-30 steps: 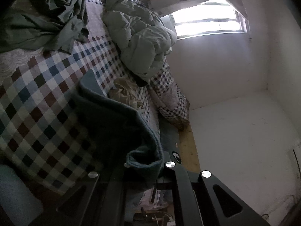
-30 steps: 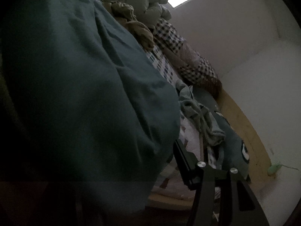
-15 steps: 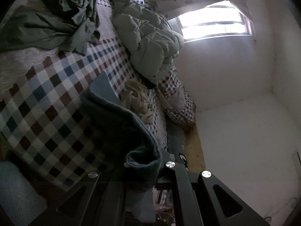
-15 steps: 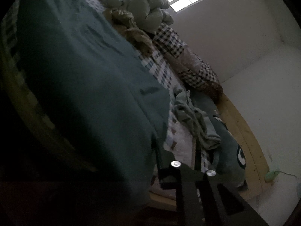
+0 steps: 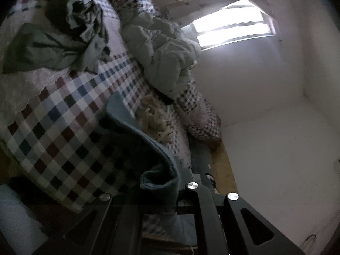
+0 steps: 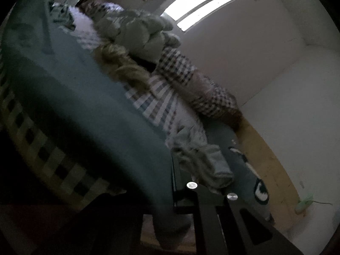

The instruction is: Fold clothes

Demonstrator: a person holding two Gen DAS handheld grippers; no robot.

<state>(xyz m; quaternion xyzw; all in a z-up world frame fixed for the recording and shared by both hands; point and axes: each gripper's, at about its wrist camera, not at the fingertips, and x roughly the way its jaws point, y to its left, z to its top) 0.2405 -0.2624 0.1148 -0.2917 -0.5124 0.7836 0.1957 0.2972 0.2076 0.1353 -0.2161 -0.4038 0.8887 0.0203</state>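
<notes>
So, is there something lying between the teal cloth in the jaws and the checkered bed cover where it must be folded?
Nothing visible blocks it. The teal cloth already rests on the checkered bed cover. The beige garment lies just beside it, and the green clothes are farther up the bed.

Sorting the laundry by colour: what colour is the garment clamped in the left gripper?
Teal blue garment, clearest in the left wrist view.

Teal garment [image 6: 89, 110] motion-blurred, lower end lost in shadow; hides right tongs [image 6: 173, 182] tips.
</notes>
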